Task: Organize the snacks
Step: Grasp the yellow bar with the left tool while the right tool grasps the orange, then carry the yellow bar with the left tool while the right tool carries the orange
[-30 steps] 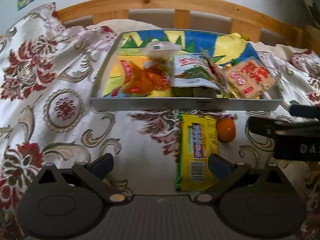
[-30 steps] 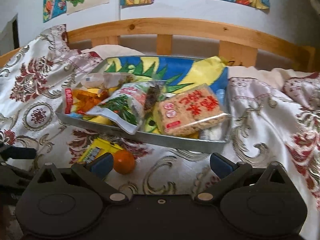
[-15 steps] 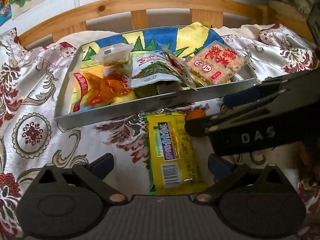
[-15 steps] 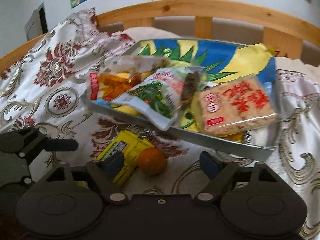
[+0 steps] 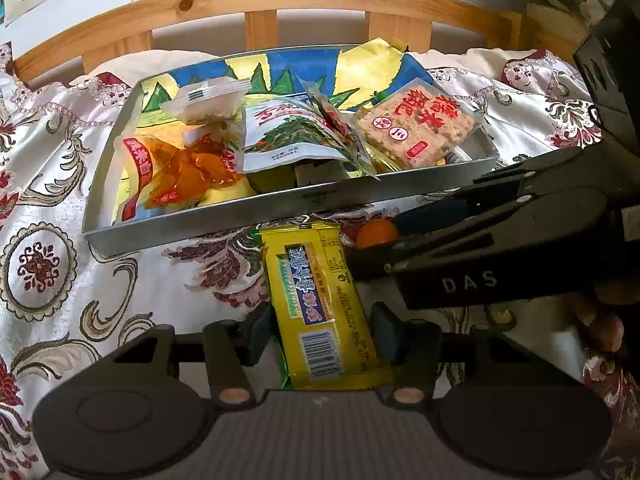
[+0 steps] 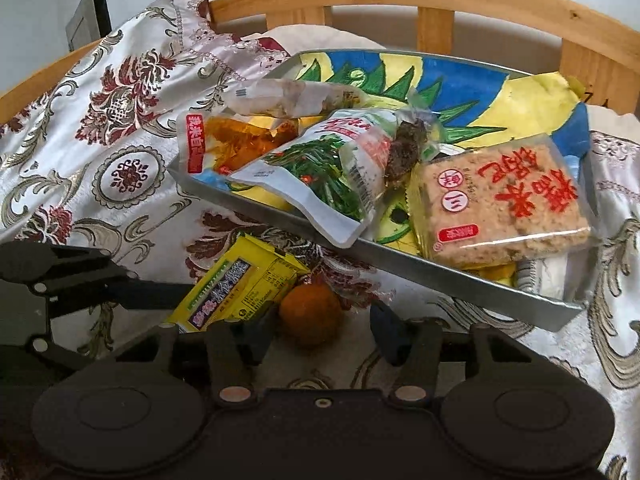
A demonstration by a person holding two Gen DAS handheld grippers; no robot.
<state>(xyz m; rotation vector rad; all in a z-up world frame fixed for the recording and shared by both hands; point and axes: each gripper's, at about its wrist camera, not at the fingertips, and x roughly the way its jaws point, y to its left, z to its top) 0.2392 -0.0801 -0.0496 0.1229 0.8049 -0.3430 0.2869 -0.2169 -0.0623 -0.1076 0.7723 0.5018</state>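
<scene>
Both hand-held grippers have advanced and are closing: left hand-held gripper [image 5: 320,330] brackets the yellow packet [image 5: 320,304], right hand-held gripper [image 6: 320,332] the orange [image 6: 310,314], neither visibly pinched yet, presumably for lifting into the far tray [image 5: 280,204].

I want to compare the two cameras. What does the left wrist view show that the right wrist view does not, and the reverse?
Only the left wrist view shows the barcode end of the yellow snack bar between the closing left tongs, and fingers of a hand.

Only the right wrist view shows the whole small orange, lying between the closing right tongs.

Both show the metal tray with its snack packets on the patterned bedspread.
</scene>
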